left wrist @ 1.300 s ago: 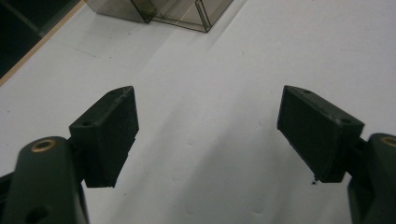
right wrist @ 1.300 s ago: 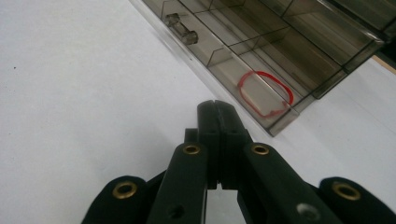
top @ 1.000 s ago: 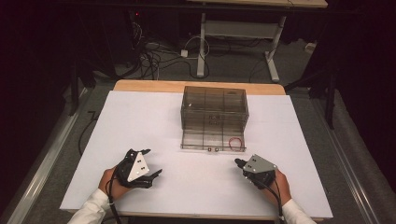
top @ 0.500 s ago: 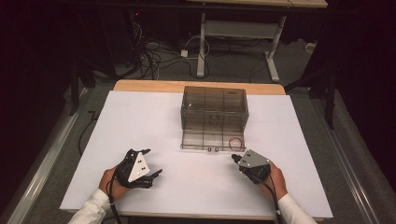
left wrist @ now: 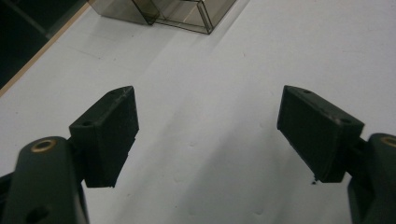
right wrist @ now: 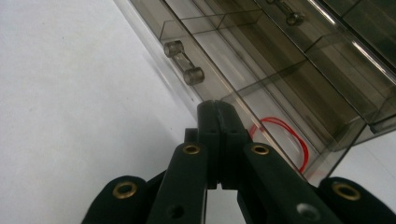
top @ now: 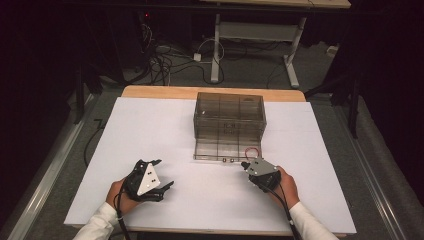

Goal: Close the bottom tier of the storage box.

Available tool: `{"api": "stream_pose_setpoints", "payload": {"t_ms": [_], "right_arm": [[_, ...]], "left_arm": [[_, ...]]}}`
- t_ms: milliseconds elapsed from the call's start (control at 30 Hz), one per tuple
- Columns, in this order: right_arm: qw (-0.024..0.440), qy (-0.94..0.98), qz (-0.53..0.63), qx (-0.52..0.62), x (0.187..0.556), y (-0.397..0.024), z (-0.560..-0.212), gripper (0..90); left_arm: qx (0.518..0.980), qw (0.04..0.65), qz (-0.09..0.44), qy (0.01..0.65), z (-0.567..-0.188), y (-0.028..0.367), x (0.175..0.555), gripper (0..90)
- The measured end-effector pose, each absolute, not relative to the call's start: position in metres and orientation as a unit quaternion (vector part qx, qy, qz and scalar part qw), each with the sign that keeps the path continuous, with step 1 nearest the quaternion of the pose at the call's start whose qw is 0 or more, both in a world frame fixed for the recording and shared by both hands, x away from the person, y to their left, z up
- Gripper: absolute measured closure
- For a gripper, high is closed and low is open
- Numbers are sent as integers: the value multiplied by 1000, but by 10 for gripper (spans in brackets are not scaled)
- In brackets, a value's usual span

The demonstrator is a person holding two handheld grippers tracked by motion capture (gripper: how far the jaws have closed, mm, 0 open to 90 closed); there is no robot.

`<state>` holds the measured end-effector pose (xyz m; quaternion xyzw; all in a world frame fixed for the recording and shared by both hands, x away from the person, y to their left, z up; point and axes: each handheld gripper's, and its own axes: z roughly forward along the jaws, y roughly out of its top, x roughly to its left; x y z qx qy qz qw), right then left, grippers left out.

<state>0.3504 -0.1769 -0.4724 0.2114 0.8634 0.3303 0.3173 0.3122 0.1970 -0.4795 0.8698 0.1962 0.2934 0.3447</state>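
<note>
jaws pressed together, the right gripper (right wrist: pixel 218 109) noses the front of the pulled-out bottom drawer (top: pixel 225 150) holding a red rubber band (right wrist: pixel 286 135), seemingly to push it shut; left gripper (left wrist: pixel 205 135) waits apart.

Right gripper (top: pixel 244 164) shifted toward 11 o'clock, closed tip now at front edge of pulled-out drawer (top: pixel 210 149), just beside red rubber band (top: pixel 252 151); hand followed

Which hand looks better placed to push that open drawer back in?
Probably the right. The right gripper, fingers shut, sits right at the pulled-out drawer holding the red band. The left gripper rests open, apart from it.
</note>
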Motion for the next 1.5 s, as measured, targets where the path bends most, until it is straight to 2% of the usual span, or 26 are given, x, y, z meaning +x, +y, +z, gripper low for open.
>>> {"api": "stream_pose_setpoints", "payload": {"t_ms": [600,1500], "right_arm": [[336,867,308,204,362,-158,-477,900],[335,871,297,205,371,-149,-482,900]], "left_arm": [[872,341,290,197,-481,196,313,198],[874,340,290,192,-481,195,312,197]]}}
